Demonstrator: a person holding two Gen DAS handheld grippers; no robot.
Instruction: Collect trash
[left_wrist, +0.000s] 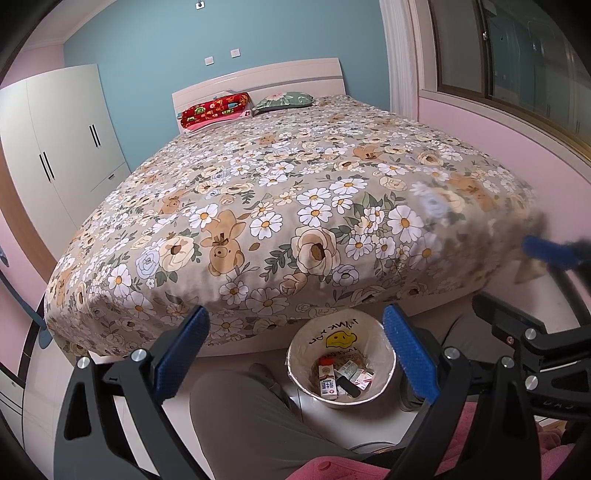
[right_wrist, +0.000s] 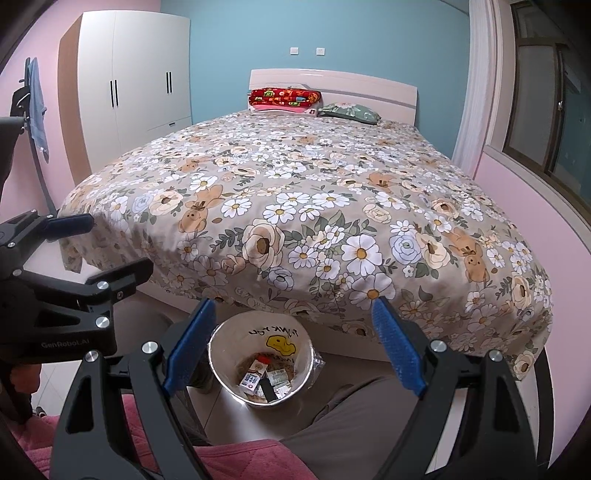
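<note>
Both the left gripper (left_wrist: 295, 354) and right gripper (right_wrist: 295, 350) gape wide, holding nothing. Below, between the knees, the bin (right_wrist: 218, 365) holds a milk carton (right_wrist: 253, 376) and wrappers: light, crushable, probably best pinched across flat faces. Only the right view shows a towel (right_wrist: 37, 107) hanging beyond the bed (right_wrist: 295, 192).

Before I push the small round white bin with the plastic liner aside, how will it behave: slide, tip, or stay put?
The small round white bin will probably slide easily: it sits on smooth pale floor tile. It looks light, holding only a few cartons and wrappers. A push high on the rim may tip it; the loose liner could slip.
</note>
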